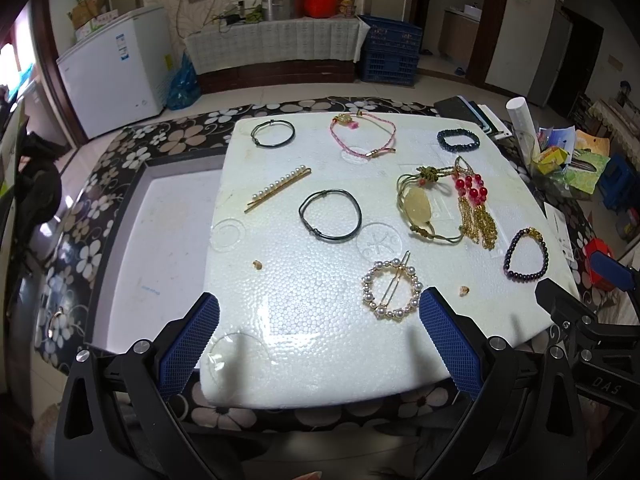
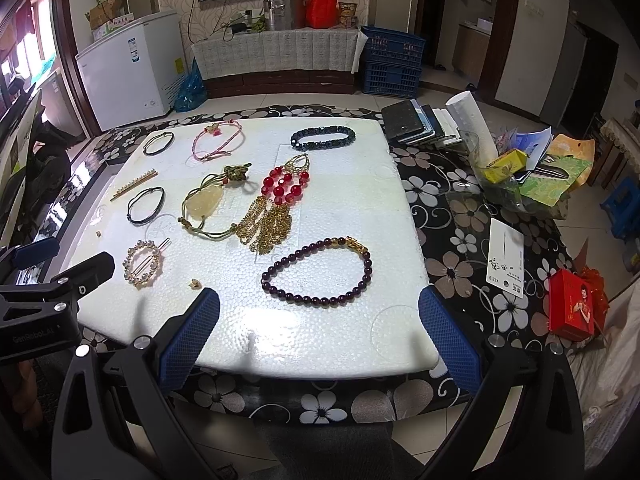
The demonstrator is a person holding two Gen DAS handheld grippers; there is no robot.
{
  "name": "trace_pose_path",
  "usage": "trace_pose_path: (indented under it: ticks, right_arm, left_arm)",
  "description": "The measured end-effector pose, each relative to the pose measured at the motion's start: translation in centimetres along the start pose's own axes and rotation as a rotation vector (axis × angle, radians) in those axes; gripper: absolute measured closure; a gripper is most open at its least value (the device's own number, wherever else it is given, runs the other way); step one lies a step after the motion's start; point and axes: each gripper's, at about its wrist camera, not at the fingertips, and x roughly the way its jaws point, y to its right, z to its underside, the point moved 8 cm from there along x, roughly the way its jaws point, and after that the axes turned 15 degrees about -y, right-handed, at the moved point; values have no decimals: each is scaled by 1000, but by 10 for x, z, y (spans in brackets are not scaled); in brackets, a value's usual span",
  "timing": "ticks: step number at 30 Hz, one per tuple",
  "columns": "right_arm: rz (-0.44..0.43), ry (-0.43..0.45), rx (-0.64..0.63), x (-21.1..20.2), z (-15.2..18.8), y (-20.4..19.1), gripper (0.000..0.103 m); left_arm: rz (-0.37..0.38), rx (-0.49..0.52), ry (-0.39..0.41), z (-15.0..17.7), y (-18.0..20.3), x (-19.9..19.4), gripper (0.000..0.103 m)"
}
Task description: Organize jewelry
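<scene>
On the white foam board (image 1: 304, 320) atop the floral surface (image 2: 452, 276): jewelry lying spread out, untouched. Left tool (image 1: 319, 340) wide open, empty, nearest the pearl ring clip (image 1: 392, 290). Right tool (image 2: 319, 338) equally wide, empty, facing the dark bead bracelet (image 2: 318, 272). Best pinched at one strand, low and square, to avoid dragging neighbours.

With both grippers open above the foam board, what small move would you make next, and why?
Probably lower the right gripper onto the purple bead bracelet: it lies just ahead of the open jaws, clear of other pieces. The left gripper is open too, holding nothing.
</scene>
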Motion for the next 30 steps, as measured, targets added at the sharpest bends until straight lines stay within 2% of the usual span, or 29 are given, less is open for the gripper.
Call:
trace_pose_path:
  ticks: [5,10,17,18,22,25,28,30]
  right_arm:
    - [6,3,64,1,-2,12,5]
    - [0,107,140,-13,-7,27,5]
    - [52,134,61,-12,-11,16,5]
    - [53,138,55,-12,-11,15,5]
    - [16,127,47,-8,-11,10,5]
    - [22,124,76,-6,-12,13,5]
    - [2,122,93,-5,-13,14,5]
    - [15,122,80,-4,-14,12,5]
  left_arm:
    - [-34,19,37,-6,-4,-5,2]
    - [-60,58,99,-22,-17,-13,2]
    - [-13,96,144,-63,-42,-13,2]
    - [-30,94,166,-70,-46,-15,2]
    - [-15,163,274,-102,-52,-19,2]
    - [-15,234,252,-121,-51,-2,2]
    - [42,244,233,-136,-55,14,2]
    - [13,251,231,-144,-58,20,2]
